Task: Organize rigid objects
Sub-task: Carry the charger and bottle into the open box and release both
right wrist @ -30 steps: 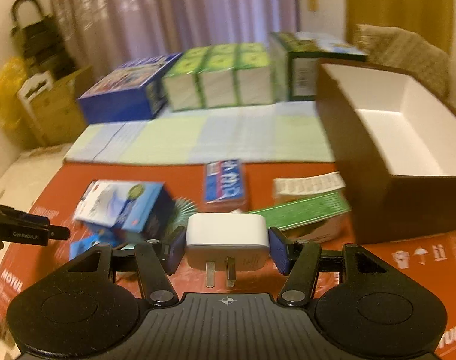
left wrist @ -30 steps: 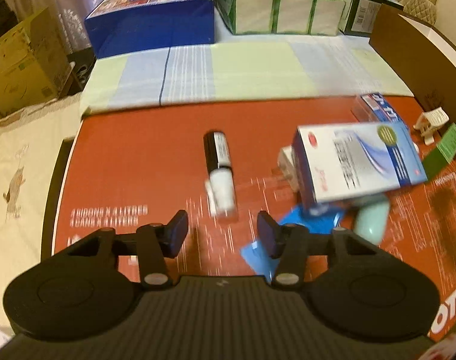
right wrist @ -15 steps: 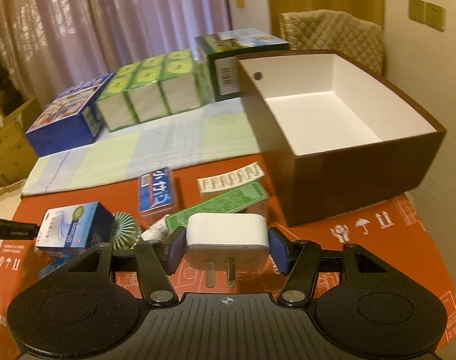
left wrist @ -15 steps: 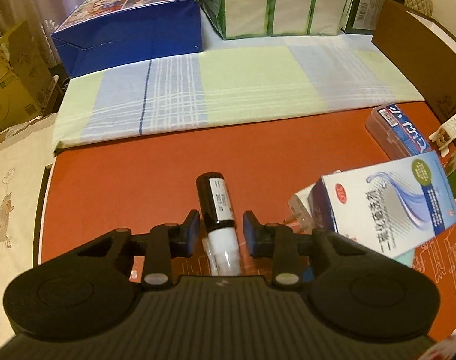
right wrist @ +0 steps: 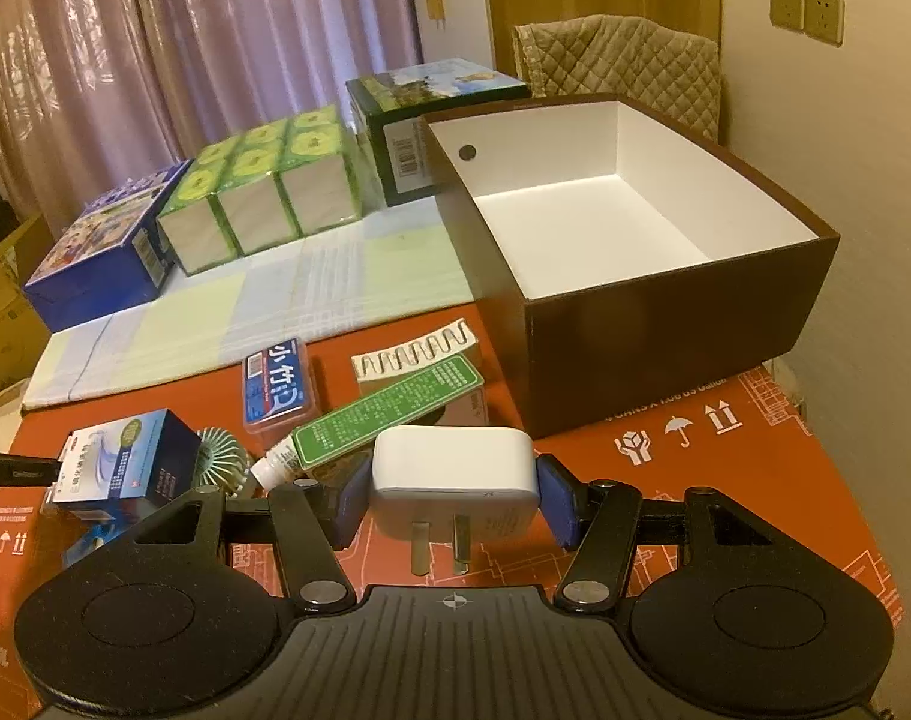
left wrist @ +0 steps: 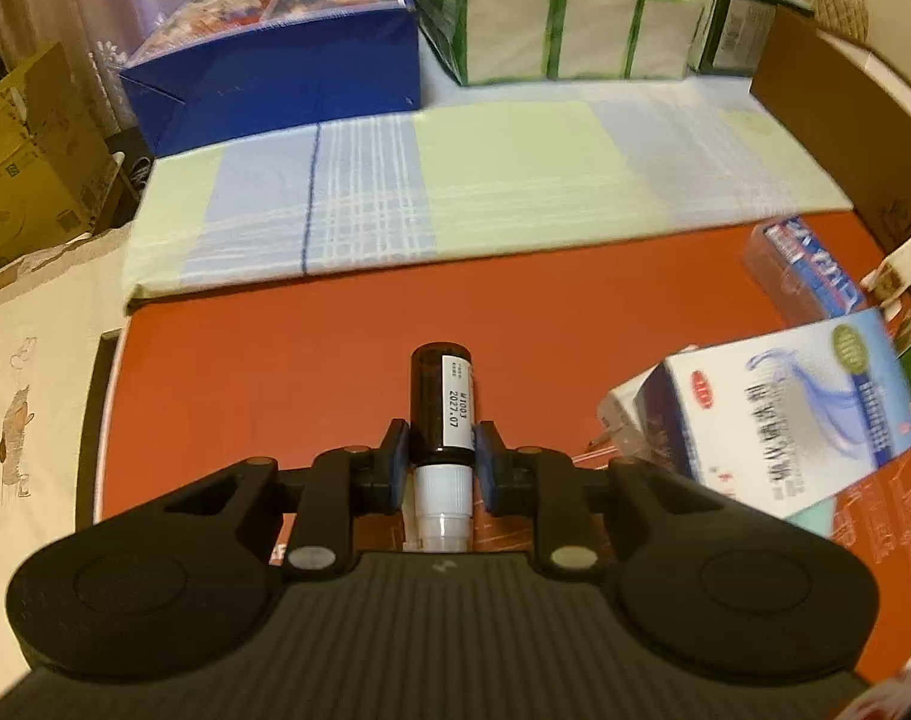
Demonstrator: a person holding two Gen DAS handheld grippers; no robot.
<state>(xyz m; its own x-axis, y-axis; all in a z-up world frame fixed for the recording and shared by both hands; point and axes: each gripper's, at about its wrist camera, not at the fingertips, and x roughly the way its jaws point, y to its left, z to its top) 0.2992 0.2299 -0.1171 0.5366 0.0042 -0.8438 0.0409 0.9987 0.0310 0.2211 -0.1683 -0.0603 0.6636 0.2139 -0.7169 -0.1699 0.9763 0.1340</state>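
My left gripper [left wrist: 440, 459] is shut on a small dark bottle [left wrist: 442, 399] with a white cap, lying on the red board [left wrist: 275, 372]; its cap points back toward the camera. A blue-and-white medicine box [left wrist: 797, 414] leans to its right. My right gripper [right wrist: 455, 495] is shut on a white plug adapter [right wrist: 455, 471], prongs toward the camera, held above the red board short of the brown box [right wrist: 665, 306]. That box is open, white inside, with nothing in it.
On the board lie a clear case with a blue label [right wrist: 278, 387], a green tube [right wrist: 383, 414], a small white fan [right wrist: 218, 456] and a flat white carton [right wrist: 413, 354]. Behind are a checked cloth [left wrist: 455, 180], a blue box [left wrist: 275, 48] and green-wrapped packs [left wrist: 551, 12].
My left gripper slid forward around the dark bottle and shut on it. The right gripper carried the adapter rightward, toward the brown box, and rolled a little.
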